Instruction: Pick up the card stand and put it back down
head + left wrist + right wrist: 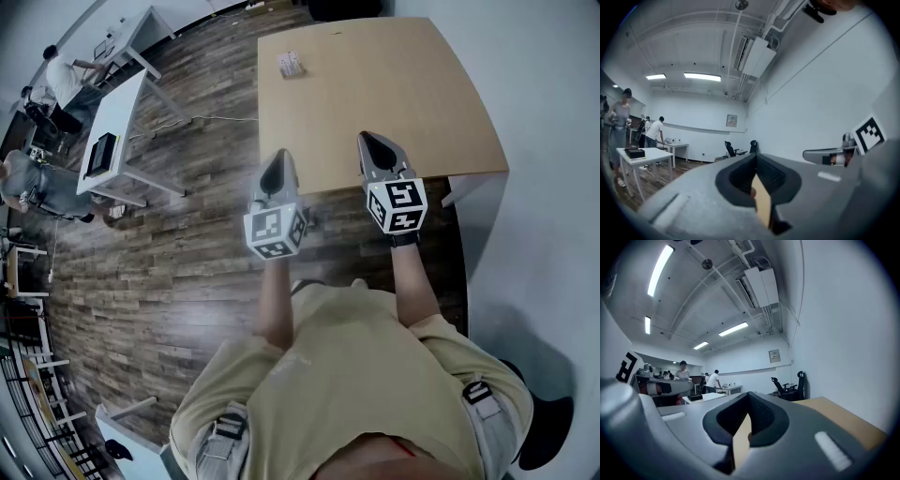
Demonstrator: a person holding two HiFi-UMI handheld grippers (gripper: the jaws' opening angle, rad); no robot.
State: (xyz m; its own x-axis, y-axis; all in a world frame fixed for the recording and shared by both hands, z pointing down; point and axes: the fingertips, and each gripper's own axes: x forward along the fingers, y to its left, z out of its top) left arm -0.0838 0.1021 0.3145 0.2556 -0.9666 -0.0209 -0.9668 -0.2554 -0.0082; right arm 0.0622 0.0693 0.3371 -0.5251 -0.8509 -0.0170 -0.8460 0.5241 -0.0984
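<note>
The card stand [292, 64] sits near the far left corner of the wooden table [422, 94], well apart from both grippers. The left gripper [276, 167] hovers by the near left corner and the right gripper [373, 145] by the near edge. Both have their jaws closed together on nothing.

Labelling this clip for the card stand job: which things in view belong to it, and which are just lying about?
Job: card stand, wooden table, left hand-held gripper, right hand-held gripper.
Lying about: white table, black box, office chairs.
</note>
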